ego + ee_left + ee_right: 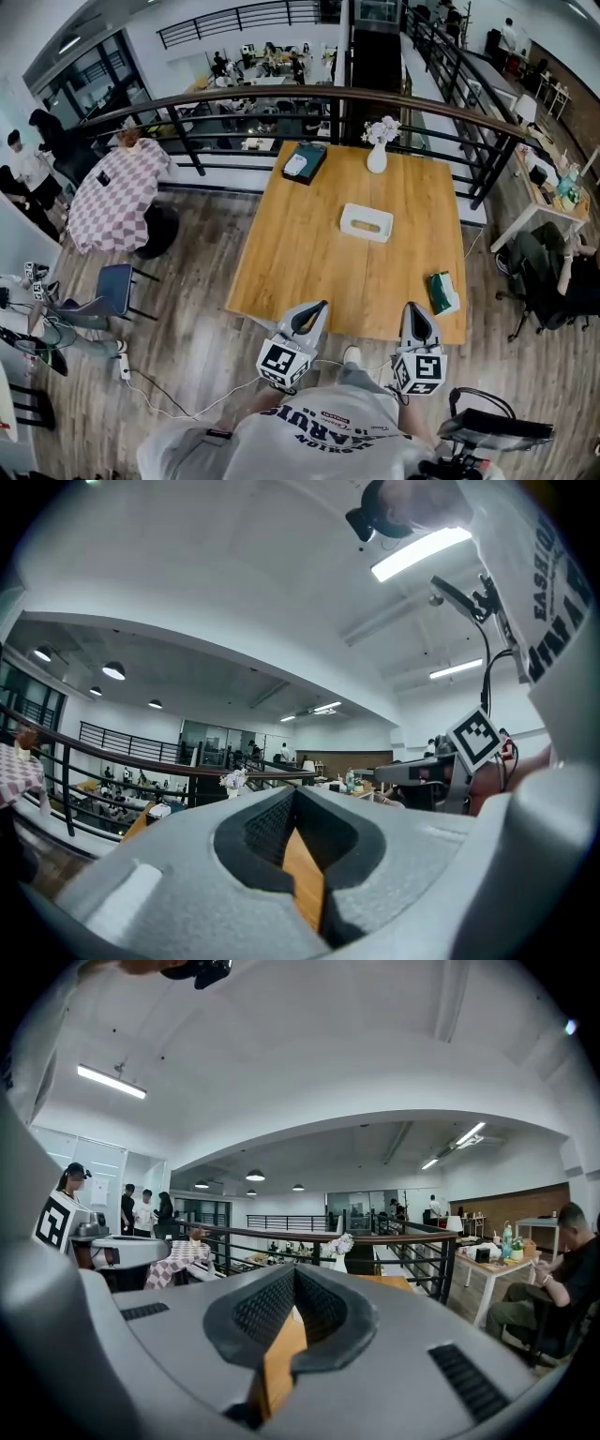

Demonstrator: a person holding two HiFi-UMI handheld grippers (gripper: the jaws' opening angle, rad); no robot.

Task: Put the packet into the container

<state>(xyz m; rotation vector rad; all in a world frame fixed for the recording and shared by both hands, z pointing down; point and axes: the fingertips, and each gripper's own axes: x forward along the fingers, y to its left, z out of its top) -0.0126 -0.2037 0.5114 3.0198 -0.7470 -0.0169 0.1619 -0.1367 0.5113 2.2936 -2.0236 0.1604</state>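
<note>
A green packet (442, 292) lies flat near the right front corner of the wooden table (309, 262). The white rectangular container (366, 222) sits in the middle of the table, farther back. My left gripper (317, 307) hovers over the table's front edge, left of centre, its jaws shut and empty. My right gripper (415, 310) is held beside it at the front edge, a little left of and nearer than the packet, also shut with nothing in it. In both gripper views the jaws (293, 795) (294, 1275) point level across the table; neither view shows the packet.
A white vase with flowers (377, 150) and a dark tray holding a white object (304, 161) stand at the table's far edge by a black railing (281, 103). A blue chair (111, 289) and cables lie on the floor at left. A seated person (553, 272) is at right.
</note>
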